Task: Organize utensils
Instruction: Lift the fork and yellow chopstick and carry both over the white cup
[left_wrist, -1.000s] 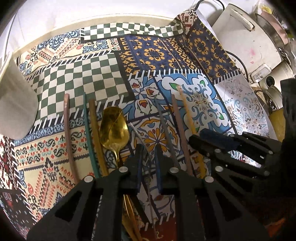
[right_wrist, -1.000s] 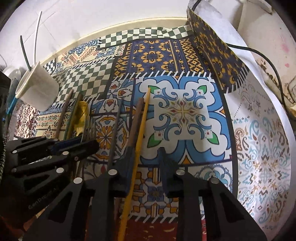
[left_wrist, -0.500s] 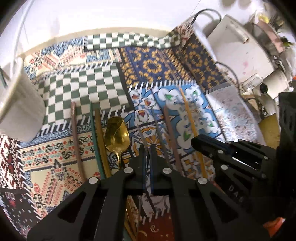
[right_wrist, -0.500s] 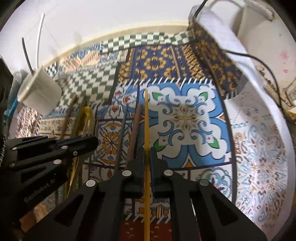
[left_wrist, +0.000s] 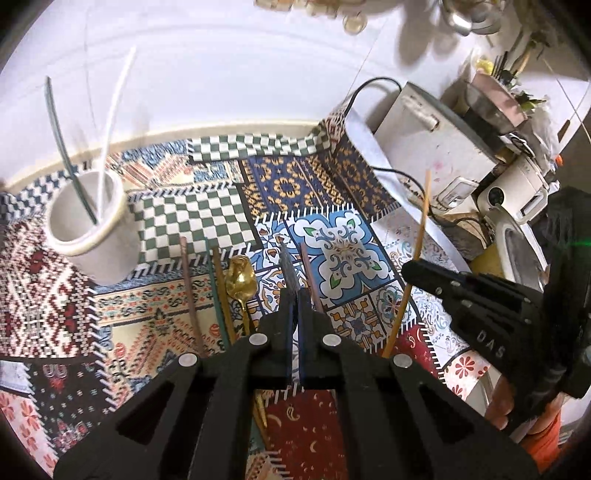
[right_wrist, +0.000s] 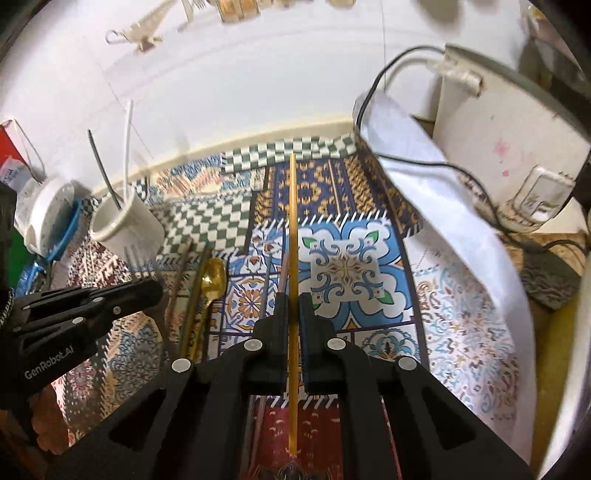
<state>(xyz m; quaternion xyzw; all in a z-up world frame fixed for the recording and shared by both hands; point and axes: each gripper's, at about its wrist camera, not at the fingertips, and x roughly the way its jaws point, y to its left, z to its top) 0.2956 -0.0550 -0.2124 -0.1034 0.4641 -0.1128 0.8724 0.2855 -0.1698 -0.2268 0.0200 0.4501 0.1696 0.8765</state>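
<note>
My left gripper is shut on a dark grey chopstick, lifted off the patterned cloth. My right gripper is shut on a yellow chopstick, also lifted; it shows in the left wrist view. A white cup at the left holds a dark stick and a white stick; it also shows in the right wrist view. On the cloth lie a gold spoon, a brown chopstick, a green one and a reddish one.
A white appliance with a black cable stands at the back right, with more kitchen gear behind it. The cloth's right edge is folded up against it. A white jar with a blue band stands left of the cup.
Both grippers closed from open, the left on the dark grey chopstick and the right on the yellow one. Both have risen and tilted up, lifting the chopsticks off the cloth.
</note>
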